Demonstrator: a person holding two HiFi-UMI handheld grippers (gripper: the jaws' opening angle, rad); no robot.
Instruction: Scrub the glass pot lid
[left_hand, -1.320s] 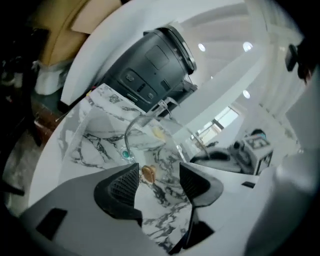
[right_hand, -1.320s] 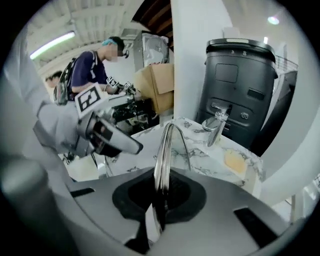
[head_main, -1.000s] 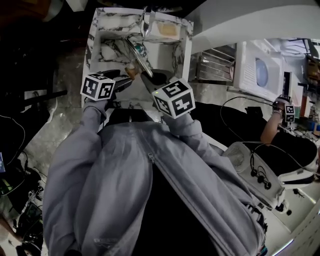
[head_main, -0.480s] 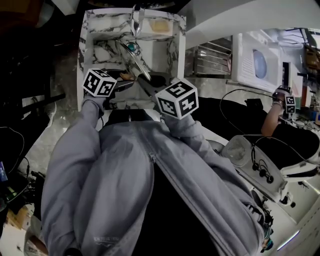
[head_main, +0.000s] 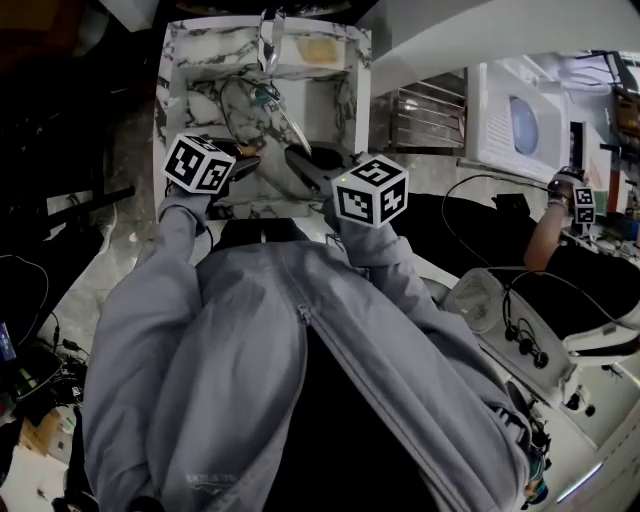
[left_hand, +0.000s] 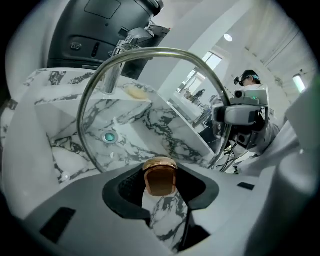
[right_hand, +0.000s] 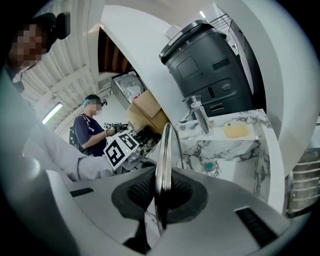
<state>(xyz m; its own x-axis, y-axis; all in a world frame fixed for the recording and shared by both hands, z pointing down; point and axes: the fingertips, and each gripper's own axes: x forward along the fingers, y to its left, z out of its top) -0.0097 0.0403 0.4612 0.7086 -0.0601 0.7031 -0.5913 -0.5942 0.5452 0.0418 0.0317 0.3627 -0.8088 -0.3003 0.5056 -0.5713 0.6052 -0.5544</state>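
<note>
A glass pot lid (left_hand: 150, 107) with a metal rim and a copper knob (left_hand: 160, 176) hangs upright over the marble sink (head_main: 345, 110). My right gripper (right_hand: 159, 192) is shut on the lid's rim (right_hand: 164, 160), which I see edge-on in the right gripper view. My left gripper (left_hand: 160, 182) faces the lid's top. Its jaws are closing with the copper knob between them, and I see no firm press of the pads. In the head view the lid (head_main: 255, 120) stands between the left gripper (head_main: 245, 160) and the right gripper (head_main: 300, 160).
A faucet (head_main: 268, 40) and a yellow sponge (head_main: 322, 50) stand on the sink's back ledge, with a teal drain (left_hand: 108, 137) in the basin. A dark appliance (left_hand: 100, 30) rises behind. A dish rack (head_main: 425, 125) and another person (head_main: 560, 250) are to the right.
The lid has turned from nearly edge-on toward the left gripper and sunk a little into the sink. The right gripper has shifted right. The left gripper stays near the knob.
</note>
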